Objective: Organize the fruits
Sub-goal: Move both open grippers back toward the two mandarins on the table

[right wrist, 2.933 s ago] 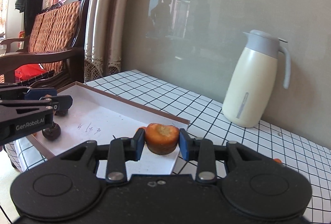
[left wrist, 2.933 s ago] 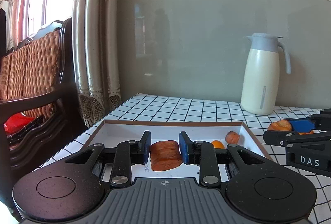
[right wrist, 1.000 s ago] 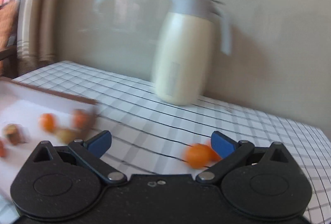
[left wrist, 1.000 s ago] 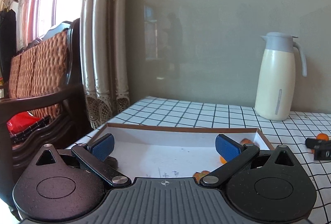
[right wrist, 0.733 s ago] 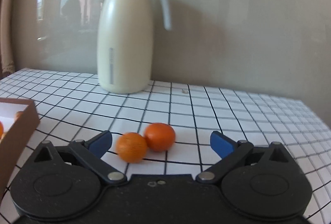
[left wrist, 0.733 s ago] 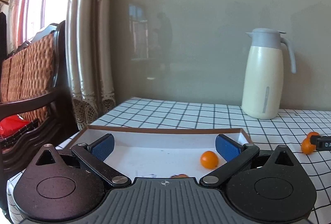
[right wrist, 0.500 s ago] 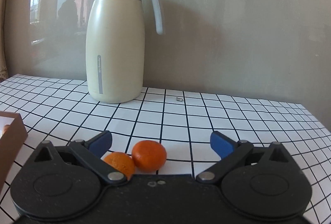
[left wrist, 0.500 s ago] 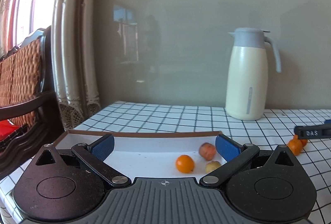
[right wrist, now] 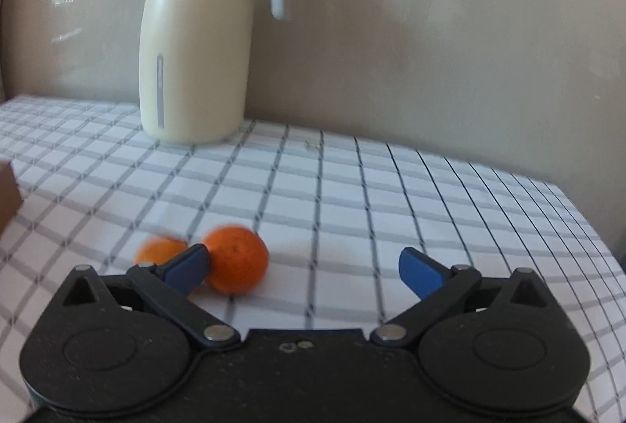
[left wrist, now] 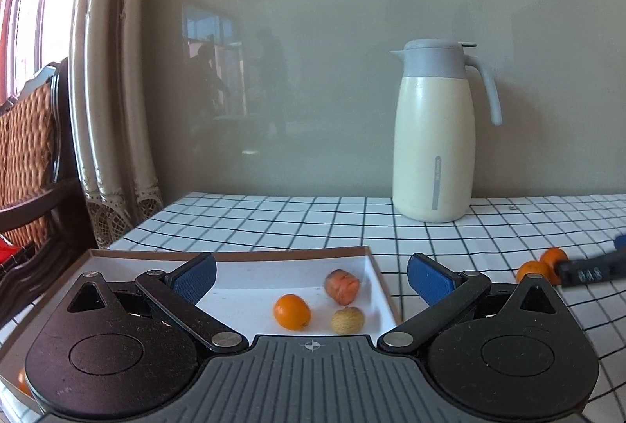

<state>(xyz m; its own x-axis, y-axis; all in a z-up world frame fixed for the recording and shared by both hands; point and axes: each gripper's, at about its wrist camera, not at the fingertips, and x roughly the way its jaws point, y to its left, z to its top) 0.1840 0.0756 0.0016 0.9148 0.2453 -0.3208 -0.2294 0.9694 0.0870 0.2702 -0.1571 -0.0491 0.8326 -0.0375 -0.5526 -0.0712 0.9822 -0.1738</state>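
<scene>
Checked cloth, white with black lines, covers the table (left wrist: 297, 219), which backs onto a grey-green wall; one cream jug (left wrist: 434, 133) with a grey lid and handle stands near that wall. One shallow tray (left wrist: 381, 286) with a brown rim and white floor sits at the table's left end, by a curtain (left wrist: 109, 79) and a wicker-backed chair (left wrist: 27, 149). Your left gripper (left wrist: 311, 276) hangs over the tray's right part with its fingers (left wrist: 195, 276) spread wide and nothing between them. Three fruits show in the tray ahead of it: one small orange (left wrist: 292, 311), one pinkish-red piece (left wrist: 341, 286) and one pale yellow-brown piece (left wrist: 347, 320); an orange speck at the frame's lower left edge is too hidden to identify. Outside the tray, two mandarins lie on the cloth, touching each other. Your right gripper (right wrist: 303, 268) is low over them, fingers wide apart and gripping nothing. The nearer mandarin (right wrist: 236, 258) sits just inside the left finger; the second mandarin (right wrist: 160, 251), blurred, lies outside that finger. From the left wrist view the same pair (left wrist: 542, 266) appears at the far right, partly behind the right gripper's dark finger.
</scene>
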